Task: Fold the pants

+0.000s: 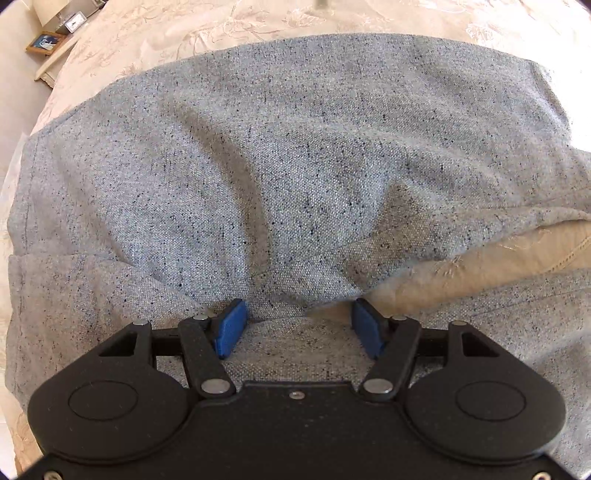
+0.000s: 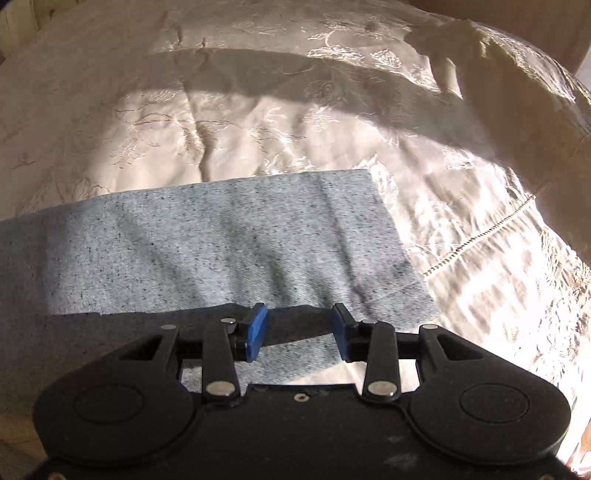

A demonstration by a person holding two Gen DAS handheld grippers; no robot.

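Note:
Grey speckled pants (image 1: 280, 177) lie spread on a cream embroidered bedspread (image 1: 207, 33). In the left wrist view the cloth fills most of the frame, wrinkled, with two layers meeting near the bottom. My left gripper (image 1: 299, 317) is open, its blue pads (image 1: 231, 326) either side of a fabric edge, low over the cloth. In the right wrist view a pant leg (image 2: 221, 243) ends at a straight hem at the right. My right gripper (image 2: 300, 326) is open just above the leg's near edge, holding nothing.
The bedspread (image 2: 258, 122) stretches beyond the pants, with sunlit patches and shadow. A bedside table with a picture frame (image 1: 43, 42) and a small clock (image 1: 74, 23) stands at the far left. A folded bedspread edge (image 1: 480, 266) shows between pant layers.

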